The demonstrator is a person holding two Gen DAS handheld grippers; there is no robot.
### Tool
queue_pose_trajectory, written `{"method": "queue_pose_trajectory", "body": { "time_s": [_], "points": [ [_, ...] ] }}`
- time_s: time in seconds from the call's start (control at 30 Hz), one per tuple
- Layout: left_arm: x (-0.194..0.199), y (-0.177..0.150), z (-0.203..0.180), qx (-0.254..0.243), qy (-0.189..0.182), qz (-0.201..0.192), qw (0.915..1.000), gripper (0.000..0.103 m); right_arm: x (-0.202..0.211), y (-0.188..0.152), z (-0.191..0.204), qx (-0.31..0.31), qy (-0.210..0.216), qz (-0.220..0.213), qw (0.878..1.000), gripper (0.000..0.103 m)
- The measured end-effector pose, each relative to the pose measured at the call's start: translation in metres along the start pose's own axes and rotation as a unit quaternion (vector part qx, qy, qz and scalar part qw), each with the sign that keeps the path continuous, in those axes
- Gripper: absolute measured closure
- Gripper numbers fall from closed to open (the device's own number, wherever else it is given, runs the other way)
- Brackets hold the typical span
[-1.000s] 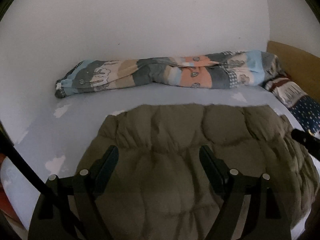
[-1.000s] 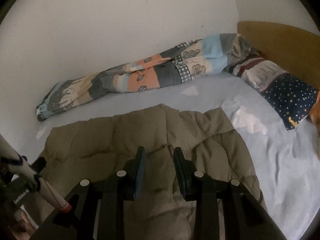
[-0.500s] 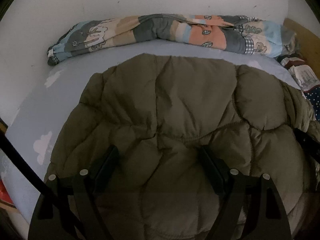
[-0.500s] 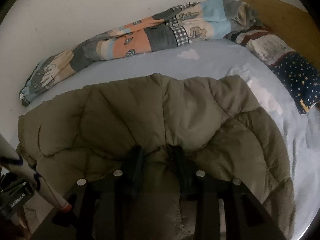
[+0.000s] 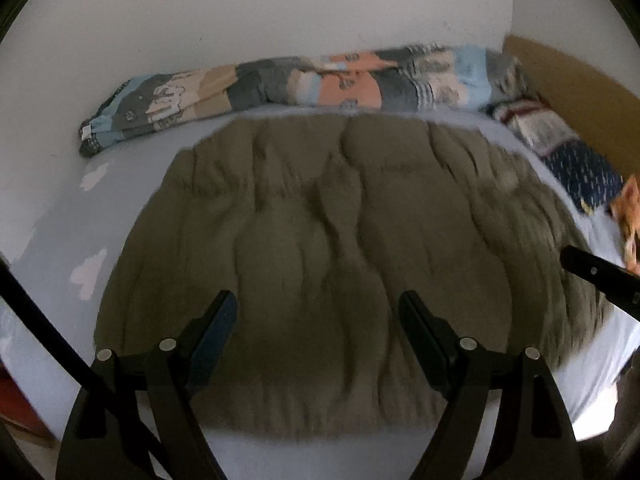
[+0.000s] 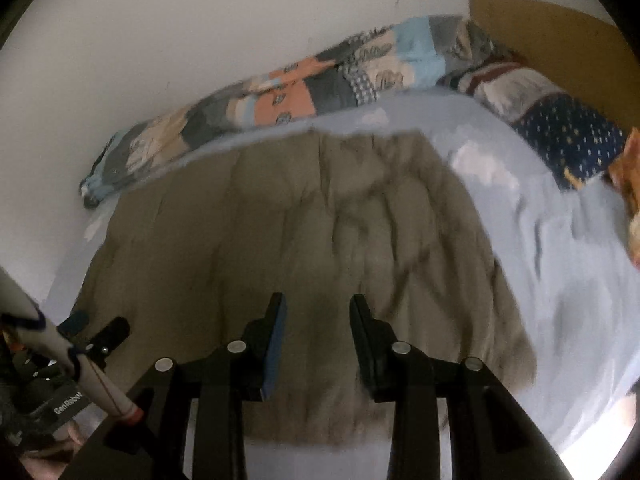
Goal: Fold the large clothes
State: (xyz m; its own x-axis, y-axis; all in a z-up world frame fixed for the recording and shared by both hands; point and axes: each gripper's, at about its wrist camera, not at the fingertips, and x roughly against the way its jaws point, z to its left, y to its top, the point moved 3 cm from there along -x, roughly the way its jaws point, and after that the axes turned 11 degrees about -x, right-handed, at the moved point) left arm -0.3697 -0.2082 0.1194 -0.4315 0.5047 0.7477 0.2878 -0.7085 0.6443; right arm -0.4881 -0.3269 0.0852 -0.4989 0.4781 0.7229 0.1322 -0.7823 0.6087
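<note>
Both grippers empty: your left gripper (image 5: 316,308) spread wide, right gripper (image 6: 316,312) parted narrower, above the near hem of the olive quilted jacket (image 5: 340,240). It lies flat on the blue bed (image 5: 60,208). Judged between folds; next, grasp an edge.

The olive quilted jacket (image 5: 332,248) now lies flat on the bed sheet (image 6: 560,280), and its hem runs along the near edge of the bed. Half a second ago it bulged up close to both cameras. The right gripper (image 6: 316,312) was shut on a fold then; now its jaws stand apart and hold nothing. Both grippers have pulled back.
</note>
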Motion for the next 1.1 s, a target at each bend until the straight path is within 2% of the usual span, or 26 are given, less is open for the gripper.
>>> {"method": "queue_pose_trajectory", "body": {
  "time_s": [0.1, 0.17, 0.23, 0.33, 0.5, 0.63, 0.8, 0.97, 1.1],
  "points": [
    [-0.005, -0.015, -0.004, 0.002, 0.020, 0.025, 0.9995, 0.021, 0.004, -0.015, 0.002, 0.009, -0.006, 0.010, 1.000, 0.067],
    [-0.014, -0.024, -0.003, 0.008, 0.021, 0.041, 0.9989, 0.021, 0.000, -0.023, 0.002, 0.014, -0.014, 0.018, 1.000, 0.067],
    [-0.026, -0.028, -0.003, 0.011, 0.026, 0.050, 0.9984, 0.015, -0.013, -0.031, 0.001, 0.016, -0.023, 0.041, 0.999, 0.067],
    [-0.039, -0.032, -0.006, 0.011, 0.036, 0.061, 0.9975, 0.011, -0.037, -0.038, -0.003, 0.015, -0.040, 0.071, 0.997, 0.067],
    [-0.025, -0.034, -0.010, -0.006, 0.061, 0.042, 0.9972, 0.011, -0.025, -0.040, 0.001, 0.030, -0.042, 0.049, 0.997, 0.067],
    [0.009, -0.040, -0.011, -0.014, 0.078, 0.014, 0.9968, 0.011, 0.008, -0.042, 0.004, 0.035, -0.019, 0.008, 0.999, 0.067],
    [0.043, -0.054, -0.005, -0.017, 0.088, -0.002, 0.9960, 0.011, 0.034, -0.060, 0.011, 0.056, -0.006, -0.009, 0.998, 0.067],
    [0.037, -0.062, 0.000, -0.012, 0.098, 0.018, 0.9949, 0.011, 0.039, -0.065, 0.013, 0.065, -0.012, -0.016, 0.998, 0.062],
    [0.031, -0.061, 0.005, -0.006, 0.107, 0.019, 0.9940, 0.011, 0.032, -0.060, 0.004, 0.043, -0.025, -0.011, 0.999, 0.061]
  ]
}}
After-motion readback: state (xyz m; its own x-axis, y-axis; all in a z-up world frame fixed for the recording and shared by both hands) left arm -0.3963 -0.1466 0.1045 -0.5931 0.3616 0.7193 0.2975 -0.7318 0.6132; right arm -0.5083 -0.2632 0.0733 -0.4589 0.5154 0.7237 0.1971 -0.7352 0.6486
